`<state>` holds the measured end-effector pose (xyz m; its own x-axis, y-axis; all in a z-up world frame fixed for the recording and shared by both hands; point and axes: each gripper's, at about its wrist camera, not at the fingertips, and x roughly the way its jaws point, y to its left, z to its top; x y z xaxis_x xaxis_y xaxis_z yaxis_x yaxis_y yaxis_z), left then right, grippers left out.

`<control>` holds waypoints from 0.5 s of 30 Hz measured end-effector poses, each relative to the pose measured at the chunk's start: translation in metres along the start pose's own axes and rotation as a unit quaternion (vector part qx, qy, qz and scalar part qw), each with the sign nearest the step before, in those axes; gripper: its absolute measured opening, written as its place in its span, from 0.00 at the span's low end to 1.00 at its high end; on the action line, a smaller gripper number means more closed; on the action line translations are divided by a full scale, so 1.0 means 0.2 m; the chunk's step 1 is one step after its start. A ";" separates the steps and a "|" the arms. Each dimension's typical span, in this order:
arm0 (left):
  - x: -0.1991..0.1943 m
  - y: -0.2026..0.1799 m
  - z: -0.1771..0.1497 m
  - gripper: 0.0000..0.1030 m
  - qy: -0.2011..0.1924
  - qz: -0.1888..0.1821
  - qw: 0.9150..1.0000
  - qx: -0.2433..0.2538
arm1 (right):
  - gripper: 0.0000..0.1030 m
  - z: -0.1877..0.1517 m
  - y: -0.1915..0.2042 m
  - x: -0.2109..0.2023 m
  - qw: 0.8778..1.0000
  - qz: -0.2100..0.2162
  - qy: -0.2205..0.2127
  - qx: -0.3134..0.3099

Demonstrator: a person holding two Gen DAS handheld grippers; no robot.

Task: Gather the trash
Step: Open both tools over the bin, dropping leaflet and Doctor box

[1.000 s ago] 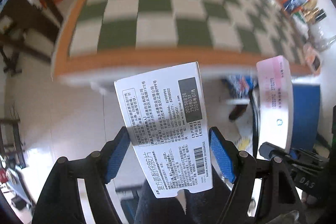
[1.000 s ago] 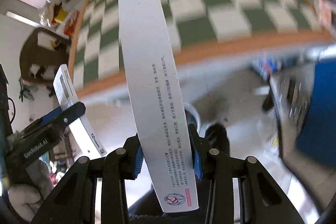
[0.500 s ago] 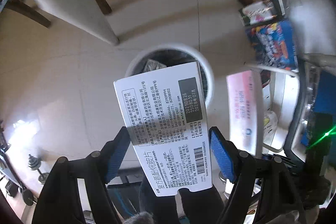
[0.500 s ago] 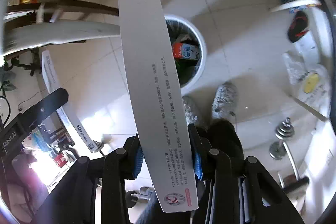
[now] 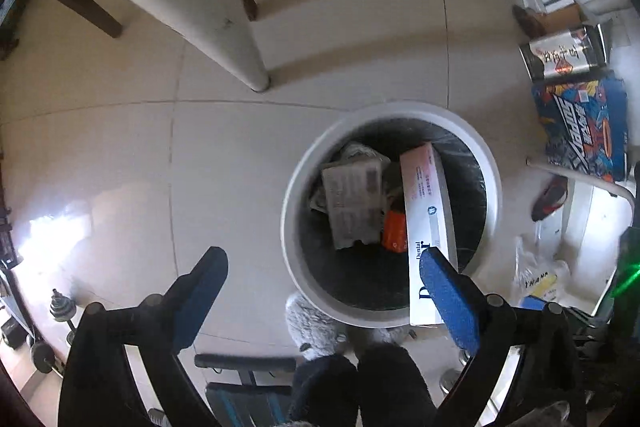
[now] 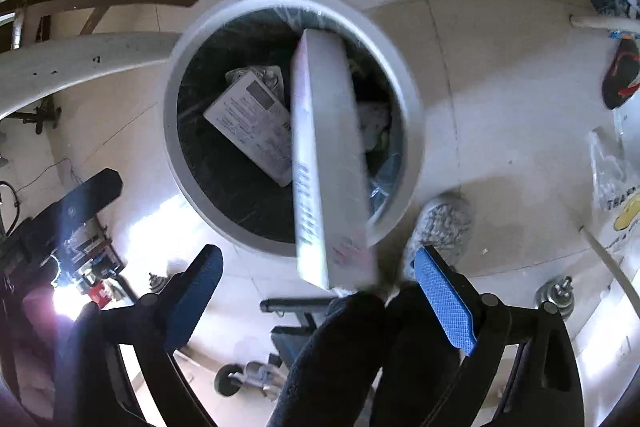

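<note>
A round white trash bin (image 5: 296,187) with a black liner stands on the tiled floor below both grippers; it also shows in the right wrist view (image 6: 176,99). The flat white medicine box (image 5: 352,203) lies inside it, also seen in the right wrist view (image 6: 252,127). The long white toothpaste box (image 6: 328,163) is in mid-air, blurred, its far end inside the bin; it shows in the left wrist view (image 5: 426,211) too. My left gripper (image 5: 324,303) is open and empty. My right gripper (image 6: 320,299) is open and empty, just above the long box.
A white table leg (image 5: 224,27) stands beyond the bin. Colourful boxes (image 5: 580,131), a shoe (image 5: 550,197) and a plastic bag (image 5: 536,275) lie at the right. Dumbbells (image 5: 60,311) lie at the left. The person's slippered feet (image 5: 316,323) are beside the bin.
Both grippers swung from the checkered table down over the bin and opened. The medicine box dropped into the bin; the toothpaste box left the right gripper and is falling in.
</note>
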<state>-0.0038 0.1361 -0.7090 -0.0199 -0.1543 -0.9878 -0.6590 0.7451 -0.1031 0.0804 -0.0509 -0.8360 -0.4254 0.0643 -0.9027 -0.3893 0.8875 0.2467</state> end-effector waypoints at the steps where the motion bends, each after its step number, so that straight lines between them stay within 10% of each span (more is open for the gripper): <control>1: -0.02 0.03 -0.02 0.95 -0.003 0.002 1.000 0.000 | 0.96 -0.02 0.00 -0.03 1.000 -0.014 -0.011 -0.003; 15: -0.33 -0.01 -0.28 0.95 -0.027 0.018 0.999 0.011 | 1.00 -0.23 0.13 -0.37 0.985 -0.128 -0.109 -0.032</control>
<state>-0.0426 0.1081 -0.6379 -0.0023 -0.0915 -0.9958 -0.6416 0.7640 -0.0687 0.0647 -0.0545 -0.7459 -0.1246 -0.0547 -0.9907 -0.5139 0.8577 0.0173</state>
